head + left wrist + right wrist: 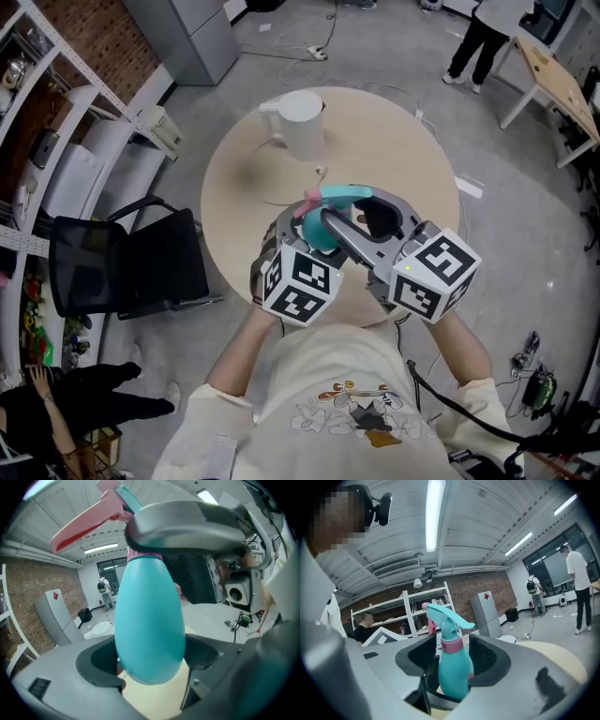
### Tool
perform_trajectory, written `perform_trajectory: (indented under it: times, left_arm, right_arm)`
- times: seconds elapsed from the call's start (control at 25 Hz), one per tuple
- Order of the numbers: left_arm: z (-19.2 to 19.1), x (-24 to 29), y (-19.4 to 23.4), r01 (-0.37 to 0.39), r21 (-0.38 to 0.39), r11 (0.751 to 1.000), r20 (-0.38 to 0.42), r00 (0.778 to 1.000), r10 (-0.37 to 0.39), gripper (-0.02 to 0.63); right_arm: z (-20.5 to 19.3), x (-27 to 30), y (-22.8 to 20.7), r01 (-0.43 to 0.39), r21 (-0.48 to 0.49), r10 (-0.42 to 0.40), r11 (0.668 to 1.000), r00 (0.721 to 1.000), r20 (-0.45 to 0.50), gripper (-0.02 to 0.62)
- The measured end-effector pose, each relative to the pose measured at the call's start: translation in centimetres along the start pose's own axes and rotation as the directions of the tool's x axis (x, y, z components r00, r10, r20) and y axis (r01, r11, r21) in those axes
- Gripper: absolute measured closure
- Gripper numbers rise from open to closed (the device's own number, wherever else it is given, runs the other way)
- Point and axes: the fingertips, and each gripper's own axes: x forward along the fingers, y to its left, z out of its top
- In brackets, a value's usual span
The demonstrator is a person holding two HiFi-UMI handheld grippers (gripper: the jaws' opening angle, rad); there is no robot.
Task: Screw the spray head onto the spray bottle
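Gripping the teal spray bottle [149,620] by its belly with the left gripper [150,667], mid-frame over the table [394,159]. Got the right gripper [452,663] slack around the pink collar [451,645], spray head [446,615] on top. Could end up cross-threaded or half-seated if regripped crooked.

Place: workshop-style lab
Nine o'clock: brick wall [94,33], metal shelving [82,79]
Eleven o'clock: grey cabinet [187,33]
Twelve o'clock: floor cables [317,49]
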Motion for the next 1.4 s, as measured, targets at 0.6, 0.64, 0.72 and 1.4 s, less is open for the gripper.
perform_trajectory:
  times: [0.6,0.64,0.72,1.4]
  left_arm:
    - [0.2,-5.2,-7.2,0.595,0.245,0.766,-0.018,0.792,-0.61,0.19]
    - [0.3,-5.4,-7.4,0.604,0.253,0.756,-0.021,0.785,-0.62,0.19]
    - [0.5,-5.8,-7.8,0.621,0.267,0.737,-0.023,0.769,-0.639,0.19]
    - [0.7,-4.0,-6.0,0.448,0.147,0.882,-0.022,0.893,-0.45,0.19]
  right_arm:
    - [1.8,-4.7,5.8,-0.635,-0.126,0.628,0.762,0.773,-0.091,0.362]
    - [1.7,-5.0,6.1,-0.657,-0.128,0.65,0.743,0.754,-0.095,0.362]
    - [1.7,-5.4,6.9,-0.701,-0.132,0.693,0.701,0.713,-0.109,0.362]
    - [1.5,-3.5,5.7,-0.541,-0.215,0.525,0.813,0.841,-0.133,0.456]
